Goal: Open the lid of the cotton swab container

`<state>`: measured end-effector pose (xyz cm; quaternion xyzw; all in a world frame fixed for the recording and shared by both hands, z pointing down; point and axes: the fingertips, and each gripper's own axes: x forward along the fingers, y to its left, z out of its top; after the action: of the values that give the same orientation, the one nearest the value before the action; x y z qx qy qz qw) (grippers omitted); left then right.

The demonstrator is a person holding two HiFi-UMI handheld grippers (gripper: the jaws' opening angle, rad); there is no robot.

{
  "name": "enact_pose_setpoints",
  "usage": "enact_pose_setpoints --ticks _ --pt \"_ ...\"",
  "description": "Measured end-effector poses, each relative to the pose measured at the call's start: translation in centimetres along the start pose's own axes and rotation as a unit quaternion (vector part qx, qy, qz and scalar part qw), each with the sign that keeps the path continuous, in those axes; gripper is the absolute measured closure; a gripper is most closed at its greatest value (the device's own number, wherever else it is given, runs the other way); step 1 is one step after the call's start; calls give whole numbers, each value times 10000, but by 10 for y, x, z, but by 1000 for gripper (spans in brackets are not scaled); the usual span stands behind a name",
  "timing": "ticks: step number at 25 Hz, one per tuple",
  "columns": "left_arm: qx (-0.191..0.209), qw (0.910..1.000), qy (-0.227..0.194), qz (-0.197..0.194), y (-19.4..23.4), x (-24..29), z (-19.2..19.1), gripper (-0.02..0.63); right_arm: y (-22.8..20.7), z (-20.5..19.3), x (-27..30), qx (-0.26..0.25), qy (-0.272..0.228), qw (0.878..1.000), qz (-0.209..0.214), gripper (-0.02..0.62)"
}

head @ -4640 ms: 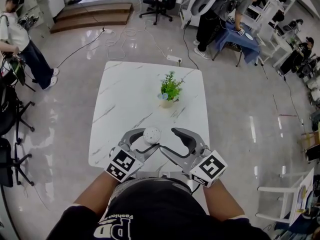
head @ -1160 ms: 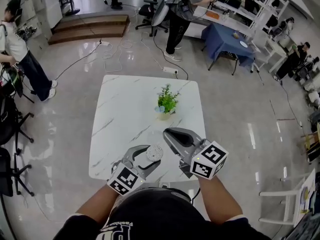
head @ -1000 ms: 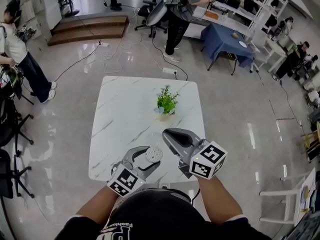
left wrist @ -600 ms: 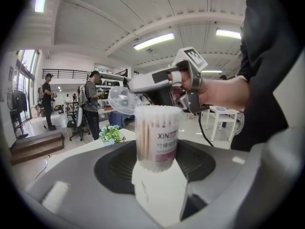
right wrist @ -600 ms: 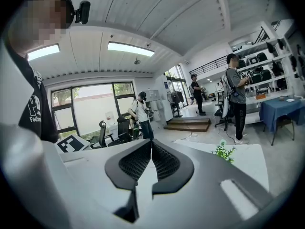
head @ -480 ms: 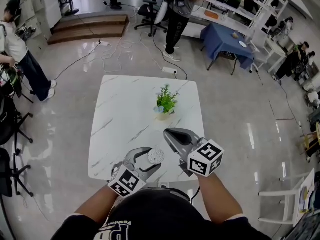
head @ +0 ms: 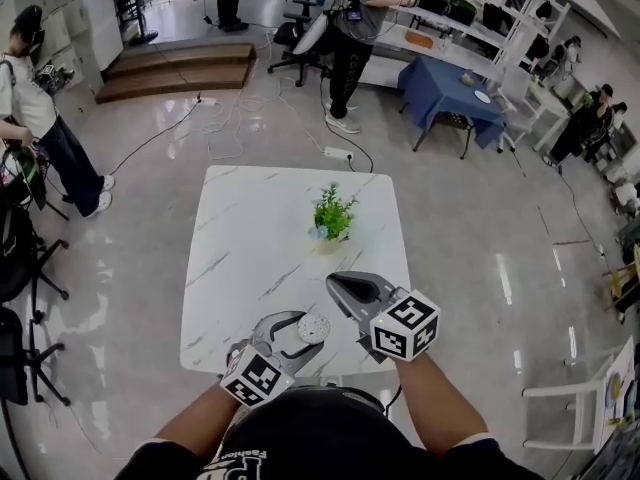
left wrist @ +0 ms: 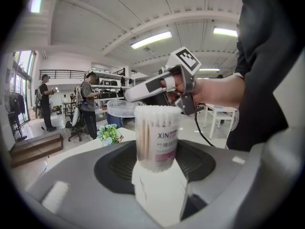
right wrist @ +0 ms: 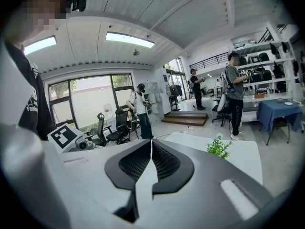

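A clear cotton swab container [left wrist: 155,128], packed with white-tipped swabs and open at the top, stands upright between the jaws of my left gripper [left wrist: 155,162], which is shut on it. From the head view the container [head: 314,326] shows its dotted white swab tips just over the table's near edge, inside the left gripper [head: 306,334]. My right gripper [head: 333,286] hovers to the right and a little beyond it, jaws shut. In the left gripper view the clear lid [left wrist: 123,112] hangs at the tip of the right gripper [left wrist: 127,96]. The right gripper view [right wrist: 151,143] shows the jaws pressed together and hides the lid.
A small potted green plant [head: 331,218] stands mid-table on the white marble table [head: 240,258]. People stand and work around the room, with office chairs, a blue-covered table [head: 455,88] and cables on the glossy floor.
My right gripper has sunk a little, still shut and beside the open container. The left gripper keeps its hold on the container and has hardly moved.
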<state>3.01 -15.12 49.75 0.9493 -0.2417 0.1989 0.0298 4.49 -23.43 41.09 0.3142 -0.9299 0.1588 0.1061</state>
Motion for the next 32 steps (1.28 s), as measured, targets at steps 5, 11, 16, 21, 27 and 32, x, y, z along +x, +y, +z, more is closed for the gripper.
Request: enact_pose_setpoints --ticks 5,11,16,21,27,32 --pt "-125 9999 16 91 7 0 -5 302 6 14 -6 -8 -295 9996 -31 588" --pt "-358 9984 -114 424 35 -10 -2 302 7 30 -20 -98 -780 9968 -173 588" --pt "-767 9934 -350 772 62 -21 9 302 6 18 -33 -41 -862 9959 -266 588" --pt "-862 9901 -536 970 70 -36 20 302 3 -6 -52 20 -756 9962 -426 588" --pt "-696 9912 -529 990 71 -43 24 302 1 -41 -58 125 -500 9968 -612 595" --pt "-572 9926 -451 969 68 -45 22 302 -2 -54 -61 206 -467 9958 -765 595"
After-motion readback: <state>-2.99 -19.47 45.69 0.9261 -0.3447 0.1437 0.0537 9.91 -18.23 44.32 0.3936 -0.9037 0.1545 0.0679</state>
